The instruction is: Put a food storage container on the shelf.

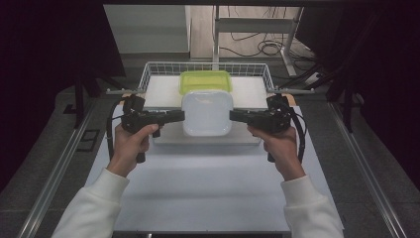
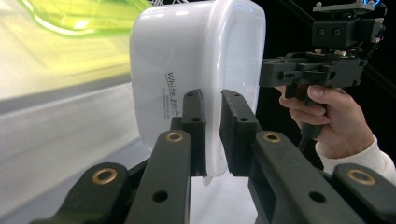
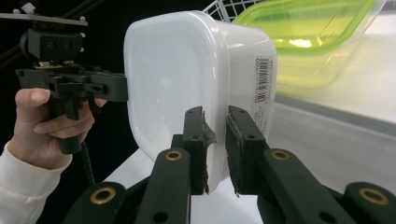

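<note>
A white plastic container (image 1: 207, 112) with its lid on hangs above the table, held level between both grippers. My left gripper (image 1: 181, 116) is shut on the lid rim at its left side, and my right gripper (image 1: 233, 115) is shut on the rim at its right side. In the left gripper view the jaws (image 2: 213, 133) pinch the rim of the white container (image 2: 187, 65), which bears small black lettering. In the right gripper view the jaws (image 3: 216, 147) clamp the rim of the white container (image 3: 187, 70), which carries a barcode label.
A green-lidded container (image 1: 205, 81) sits behind in a wire basket (image 1: 148, 74) on a white raised block (image 1: 163, 139). The white table top (image 1: 198, 188) spreads toward me. Metal rails run along both sides.
</note>
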Demonstrator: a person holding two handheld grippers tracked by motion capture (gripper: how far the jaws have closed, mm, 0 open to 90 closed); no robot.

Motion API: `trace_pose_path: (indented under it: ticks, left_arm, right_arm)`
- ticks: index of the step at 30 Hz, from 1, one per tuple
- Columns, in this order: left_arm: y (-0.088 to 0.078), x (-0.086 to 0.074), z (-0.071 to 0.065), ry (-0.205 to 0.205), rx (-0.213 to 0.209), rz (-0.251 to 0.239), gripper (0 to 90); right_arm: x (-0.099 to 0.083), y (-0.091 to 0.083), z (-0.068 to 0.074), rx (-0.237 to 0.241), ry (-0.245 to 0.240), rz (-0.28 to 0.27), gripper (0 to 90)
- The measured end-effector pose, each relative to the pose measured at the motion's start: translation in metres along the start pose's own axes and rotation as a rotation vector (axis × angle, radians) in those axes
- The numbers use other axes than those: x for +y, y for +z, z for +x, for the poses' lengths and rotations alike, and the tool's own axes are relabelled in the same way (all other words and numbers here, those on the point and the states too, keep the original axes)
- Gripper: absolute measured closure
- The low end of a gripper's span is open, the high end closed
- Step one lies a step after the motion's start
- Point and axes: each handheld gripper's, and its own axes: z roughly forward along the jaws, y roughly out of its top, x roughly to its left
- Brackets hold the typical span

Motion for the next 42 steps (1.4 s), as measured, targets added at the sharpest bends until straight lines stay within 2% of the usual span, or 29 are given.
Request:
trace_pose_path:
  ticks: [7, 12, 21, 27, 31, 37, 42]
  left_arm:
    - [0.001, 0.016, 0.003, -0.004, -0.006, -0.005, 80.7]
    - [-0.002, 0.029, 0.005, -0.009, -0.013, -0.017, 80.8]
    - [-0.005, 0.055, 0.016, -0.025, -0.023, -0.038, 80.9]
    - [0.000, 0.071, 0.026, -0.032, -0.010, -0.027, 81.0]
    - [0.004, 0.082, 0.033, -0.036, -0.002, -0.021, 81.0]
    - [0.012, 0.092, 0.040, -0.038, 0.015, -0.005, 81.0]
    - [0.017, 0.095, 0.048, -0.053, 0.007, -0.005, 81.0]
  right_arm:
    - [0.017, 0.000, -0.002, -0.006, -0.002, 0.006, 78.0]
    - [0.030, 0.003, -0.005, 0.006, 0.007, -0.002, 78.0]
    - [0.057, 0.011, -0.008, 0.018, 0.011, -0.008, 78.1]
    - [0.074, 0.021, -0.017, 0.014, 0.025, 0.004, 78.0]
    - [0.085, 0.028, -0.028, 0.013, 0.052, 0.008, 78.0]
    - [0.092, 0.033, -0.035, 0.004, 0.063, 0.015, 78.0]
    - [0.097, 0.036, -0.043, -0.001, 0.078, 0.016, 78.0]
